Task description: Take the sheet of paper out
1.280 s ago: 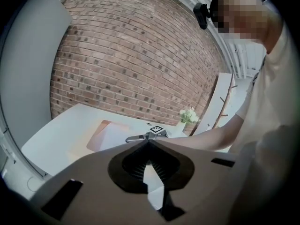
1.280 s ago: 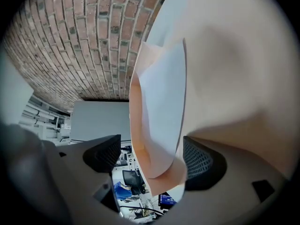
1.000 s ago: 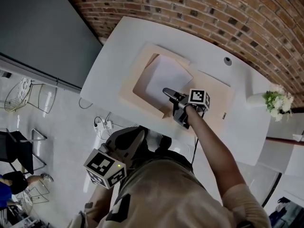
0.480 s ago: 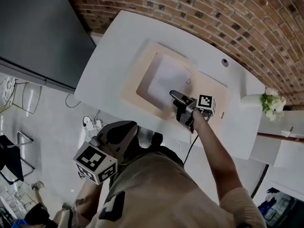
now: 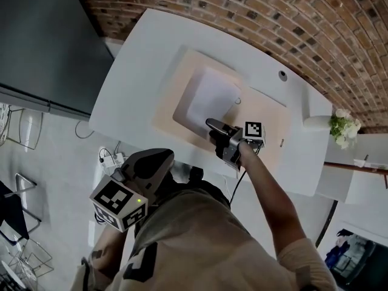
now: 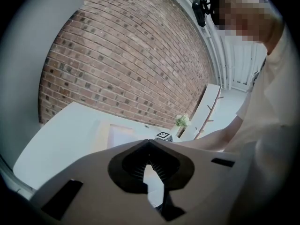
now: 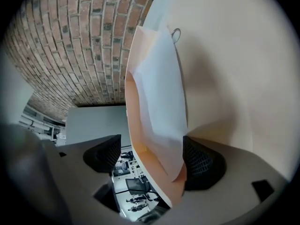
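An open beige folder [image 5: 171, 96] lies flat on the white table [image 5: 133, 59]. A white sheet of paper [image 5: 209, 99] rests on it, with a small metal ring [image 5: 237, 100] at its far corner. My right gripper [image 5: 212, 125] is at the folder's near edge. In the right gripper view its jaws stand apart, with the near corner of the sheet [image 7: 159, 93] and the folder's edge [image 7: 133, 125] between them; the gripper [image 7: 152, 158] is open. My left gripper [image 5: 159, 159] hangs off the table near the person's body, and its jaws [image 6: 149, 165] are shut on nothing.
A small grey round fitting [image 5: 282, 74] sits in the table's far right part. A potted plant [image 5: 342, 126] stands at the right end. A brick wall [image 5: 291, 17] runs behind the table and a dark panel [image 5: 42, 41] to the left.
The folder's left flap, raised a second ago, now lies flatter. My right gripper has stayed at the folder's near edge. The left gripper has barely moved.
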Motion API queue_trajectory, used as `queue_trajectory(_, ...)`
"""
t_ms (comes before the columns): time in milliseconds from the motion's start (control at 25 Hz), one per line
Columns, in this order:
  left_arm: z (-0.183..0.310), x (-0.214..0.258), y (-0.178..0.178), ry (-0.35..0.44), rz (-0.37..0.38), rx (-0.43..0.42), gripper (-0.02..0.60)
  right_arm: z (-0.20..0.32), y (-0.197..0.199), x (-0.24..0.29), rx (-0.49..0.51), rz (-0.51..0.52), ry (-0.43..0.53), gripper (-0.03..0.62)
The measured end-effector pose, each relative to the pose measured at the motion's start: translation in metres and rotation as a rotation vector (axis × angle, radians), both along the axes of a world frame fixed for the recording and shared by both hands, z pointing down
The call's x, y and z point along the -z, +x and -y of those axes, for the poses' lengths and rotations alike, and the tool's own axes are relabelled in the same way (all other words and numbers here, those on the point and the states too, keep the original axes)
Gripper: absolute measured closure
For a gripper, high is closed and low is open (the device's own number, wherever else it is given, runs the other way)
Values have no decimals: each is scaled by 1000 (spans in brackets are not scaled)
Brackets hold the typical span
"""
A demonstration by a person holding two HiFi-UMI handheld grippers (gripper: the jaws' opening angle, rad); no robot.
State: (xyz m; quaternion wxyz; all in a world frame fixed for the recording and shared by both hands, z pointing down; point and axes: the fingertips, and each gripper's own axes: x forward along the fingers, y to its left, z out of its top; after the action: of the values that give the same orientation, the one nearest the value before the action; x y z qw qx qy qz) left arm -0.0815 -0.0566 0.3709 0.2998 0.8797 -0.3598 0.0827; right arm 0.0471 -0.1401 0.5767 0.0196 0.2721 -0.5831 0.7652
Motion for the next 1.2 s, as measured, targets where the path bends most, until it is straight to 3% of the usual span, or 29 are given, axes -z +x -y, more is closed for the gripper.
queue_trajectory(400, 6, -1, -10, 2, -11, -20, 568, 31, -18, 5, -21, -30, 91, 197)
queue_trajectory(680, 7, -8, -25, -29, -12, 5, 568, 82, 61, 12, -227, -121, 130, 197)
queue_trajectory(800, 7, -13, -29, -47, -2, -8, 568, 93, 71, 4, -181, -150, 114, 197)
queue_trajectory(960, 12, -17, -30, -61, 8, -25, 568, 102, 49, -1, -84, -158, 93, 197)
queue_trajectory(1200, 23, -19, -30, -65, 2, -36, 568, 110, 42, -2, -64, -158, 99, 197)
